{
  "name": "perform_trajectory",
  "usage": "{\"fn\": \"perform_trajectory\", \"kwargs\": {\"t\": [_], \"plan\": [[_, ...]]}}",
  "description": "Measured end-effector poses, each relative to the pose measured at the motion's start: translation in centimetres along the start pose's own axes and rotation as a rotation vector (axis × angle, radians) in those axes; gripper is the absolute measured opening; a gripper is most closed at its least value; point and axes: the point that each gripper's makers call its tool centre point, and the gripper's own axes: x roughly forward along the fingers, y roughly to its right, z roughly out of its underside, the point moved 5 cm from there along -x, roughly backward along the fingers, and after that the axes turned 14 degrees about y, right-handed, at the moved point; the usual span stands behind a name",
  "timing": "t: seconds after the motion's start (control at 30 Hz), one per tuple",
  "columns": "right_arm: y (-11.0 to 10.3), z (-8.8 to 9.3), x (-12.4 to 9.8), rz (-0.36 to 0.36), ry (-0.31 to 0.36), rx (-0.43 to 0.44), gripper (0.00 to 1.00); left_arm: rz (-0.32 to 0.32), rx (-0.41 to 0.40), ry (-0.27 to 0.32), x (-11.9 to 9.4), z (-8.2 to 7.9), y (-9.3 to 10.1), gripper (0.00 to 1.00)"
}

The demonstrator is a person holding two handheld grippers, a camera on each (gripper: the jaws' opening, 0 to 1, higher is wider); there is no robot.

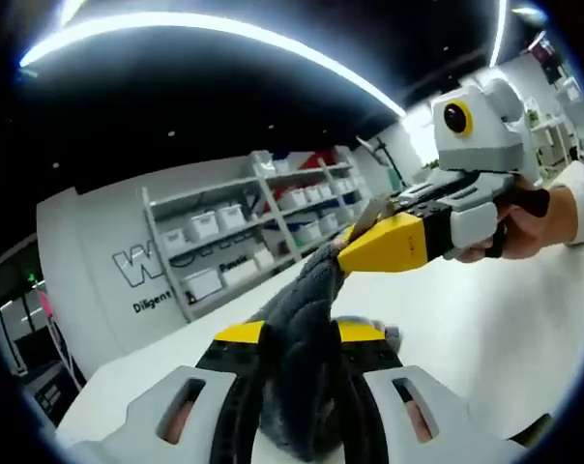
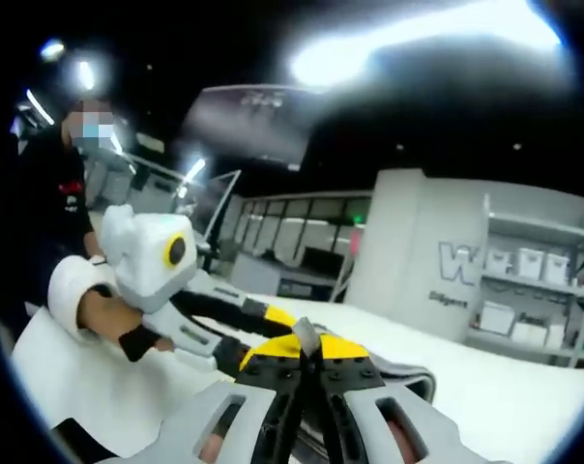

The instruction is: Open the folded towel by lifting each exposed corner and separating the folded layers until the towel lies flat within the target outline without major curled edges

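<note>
While both grippers are clamped on the towel, we see the main risk as a slip or a bunched pull. In the left gripper view, the left gripper has its yellow-tipped jaws closed around a thick wad of the grey towel, which rises in a twisted rope toward the right gripper, held by a hand coming in from the right; its yellow jaw is pinched on the towel's upper end. In the right gripper view, the right gripper is closed on a thin grey corner, and the left gripper sits just beside it, nearly touching. The towel trails off to the right onto the white table, so it is lifted between the two tools, not flat. We judge that the left grip has taken several layers at once, so pulling apart could drag the whole fold rather than separate it. The right pinch looks shallow and could let go under tension. We cannot see any target outline, so placement may drift. Shelving stands well behind.
</note>
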Motion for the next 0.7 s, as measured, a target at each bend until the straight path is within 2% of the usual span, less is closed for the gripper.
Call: {"fn": "perform_trajectory", "kwargs": {"t": [0.07,0.4,0.6,0.7], "plan": [[-0.2,-0.1,0.0,-0.005,0.006,0.005,0.0,-0.002,0.028,0.01,0.0,-0.2,0.0,0.25],[-1.4,-0.2,0.1,-0.051,0.009,0.017,0.0,-0.01,0.068,0.04,-0.2,-0.7,-0.1,0.25],[-2.1,-0.2,0.1,-0.079,-0.008,-0.019,0.0,-0.003,0.13,0.047,-0.2,-0.9,0.1,0.24],[-1.7,-0.1,0.1,-0.085,-0.016,-0.048,0.0,0.001,0.107,0.049,-0.2,-0.9,0.0,0.22]]}}
